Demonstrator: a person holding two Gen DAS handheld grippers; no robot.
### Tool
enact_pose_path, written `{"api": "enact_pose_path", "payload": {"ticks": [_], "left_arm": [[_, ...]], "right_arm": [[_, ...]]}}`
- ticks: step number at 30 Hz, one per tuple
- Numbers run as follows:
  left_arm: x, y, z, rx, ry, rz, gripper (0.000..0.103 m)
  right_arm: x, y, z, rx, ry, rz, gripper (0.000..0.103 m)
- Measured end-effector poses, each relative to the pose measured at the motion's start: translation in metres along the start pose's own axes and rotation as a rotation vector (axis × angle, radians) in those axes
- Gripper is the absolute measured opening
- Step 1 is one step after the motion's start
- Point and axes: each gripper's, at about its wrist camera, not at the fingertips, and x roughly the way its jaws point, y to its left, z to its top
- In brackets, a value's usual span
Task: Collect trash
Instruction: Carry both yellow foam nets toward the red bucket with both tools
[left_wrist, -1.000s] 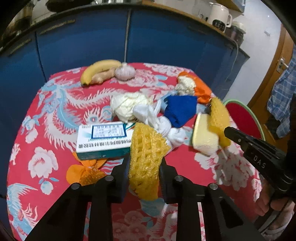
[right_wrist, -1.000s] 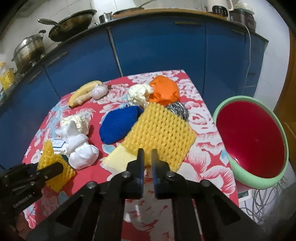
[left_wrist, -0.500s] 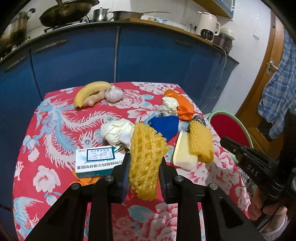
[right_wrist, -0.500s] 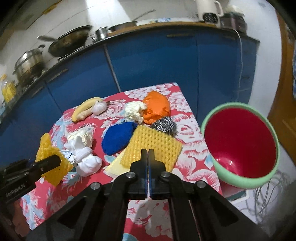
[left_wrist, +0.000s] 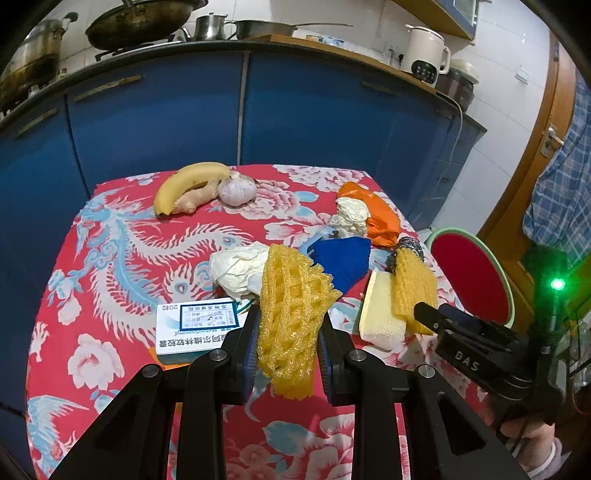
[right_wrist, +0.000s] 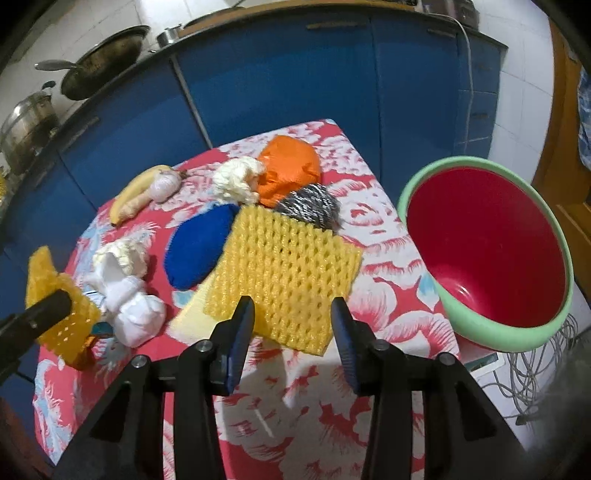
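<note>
My left gripper is shut on a crumpled yellow foam fruit net, held above the red flowered tablecloth. A second yellow foam net lies flat on a pale sponge near the table's right edge. My right gripper hovers over its near edge. Its jaws are opening, the net's near corner shows between them, and the pads stand clear of it. A red bin with a green rim stands beside the table on the right.
Blue cloth, orange bag, steel scourer, white paper wads and a medicine box crowd the table's middle. Banana, ginger and garlic lie at the back. Blue cabinets stand behind; cables lie on the floor at the right.
My right gripper, shut before, has moved in over the flat yellow net and spread its jaws. My left gripper has lifted slightly with its net still gripped.
</note>
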Motion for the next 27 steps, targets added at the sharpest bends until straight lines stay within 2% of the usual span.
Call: {"api": "enact_pose_path", "payload": {"ticks": [2,5,10,21,27], "left_arm": [[0.001,-0.002,0.001,0.004,0.002,-0.002,0.028],[0.003,-0.005,0.002,0.006,0.006,-0.007,0.028],[0.004,-0.012,0.003,0.017,0.011,-0.015,0.028],[-0.009,-0.028,0.01,0.042,-0.017,-0.038,0.028],[-0.012,-0.035,0.015,0.047,-0.017,-0.053,0.028]], "right_arm": [[0.002,-0.003,-0.001,0.009,0.01,-0.002,0.045],[0.005,-0.007,-0.003,0.015,0.019,-0.012,0.037],[-0.003,-0.003,-0.002,0.001,-0.007,-0.027,0.01],[-0.039,-0.013,0.001,0.026,-0.073,0.032,0.009],[-0.067,-0.017,0.005,0.026,-0.14,0.036,0.009]]}}
